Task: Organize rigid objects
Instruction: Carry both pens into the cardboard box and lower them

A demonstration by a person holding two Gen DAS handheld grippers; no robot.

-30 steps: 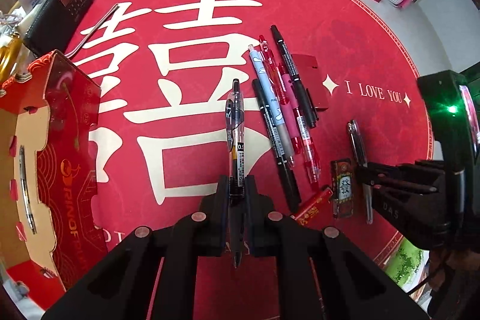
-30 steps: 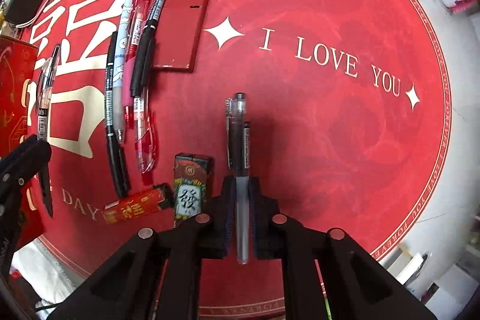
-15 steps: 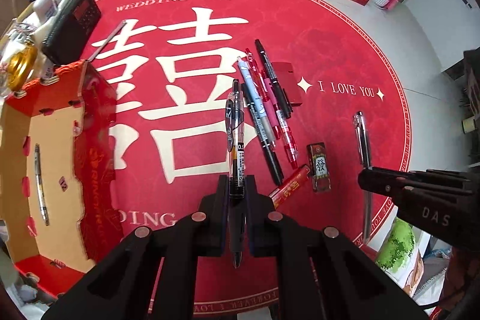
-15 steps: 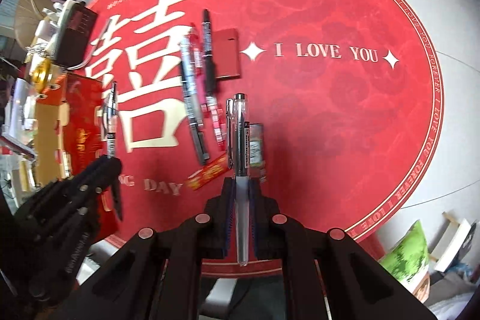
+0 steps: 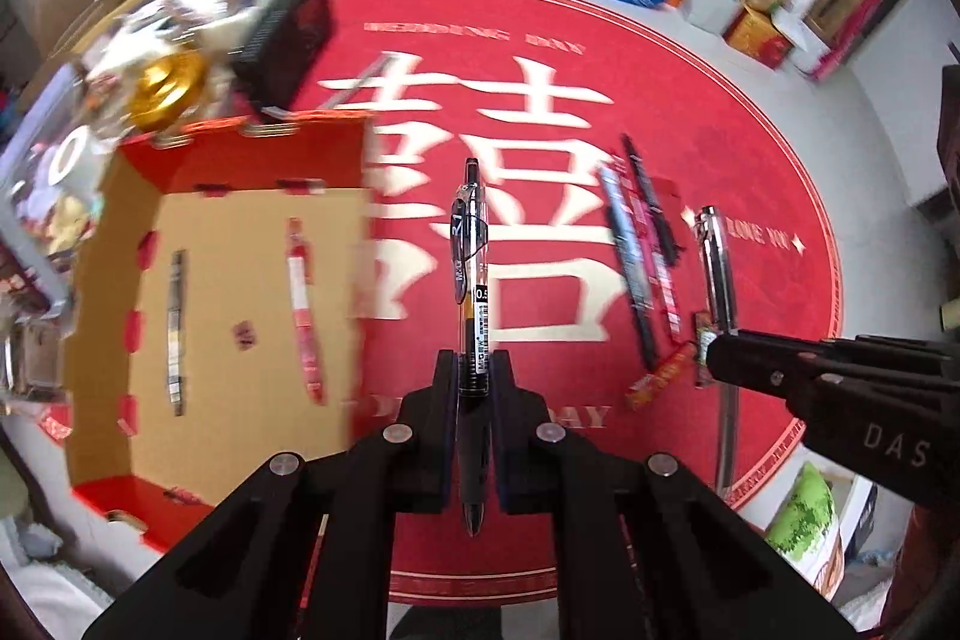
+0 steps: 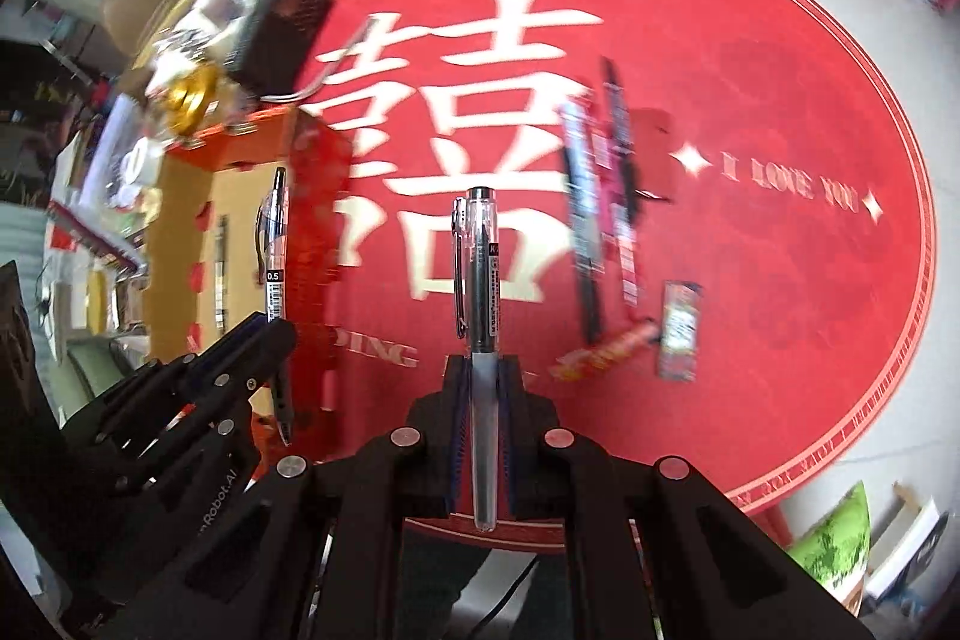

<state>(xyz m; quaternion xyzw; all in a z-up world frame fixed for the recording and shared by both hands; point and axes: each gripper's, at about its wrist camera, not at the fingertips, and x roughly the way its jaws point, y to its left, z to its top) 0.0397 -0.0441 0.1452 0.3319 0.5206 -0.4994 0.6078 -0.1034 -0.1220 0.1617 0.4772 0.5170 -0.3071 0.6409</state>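
The left gripper (image 5: 474, 388) is clamped on a clear pen with a black grip (image 5: 471, 280), which stands up between its fingers above the red round mat (image 5: 750, 112), near the open cardboard box (image 5: 252, 208). The right gripper (image 6: 485, 388) is clamped the same way on a clear pen with a metal clip (image 6: 480, 268) (its cap end points away from the camera). From the right wrist view the left gripper shows at the lower left with its pen over the box edge; from the left wrist view the right gripper sits at the far right.

Inside the box lie a pink pen (image 5: 303, 310), a thin silvery pen (image 5: 175, 334) and a small scrap too blurred to name. On the mat a row of pens (image 5: 642, 244) lies side by side, partly over a flat red case (image 6: 657, 142). Just below the row are a small red lighter (image 6: 606, 349) and a small patterned pack (image 6: 681, 331), touching or nearly so. Behind the box stand a black device (image 5: 282, 40) and a gold object (image 5: 165, 85), both blurred
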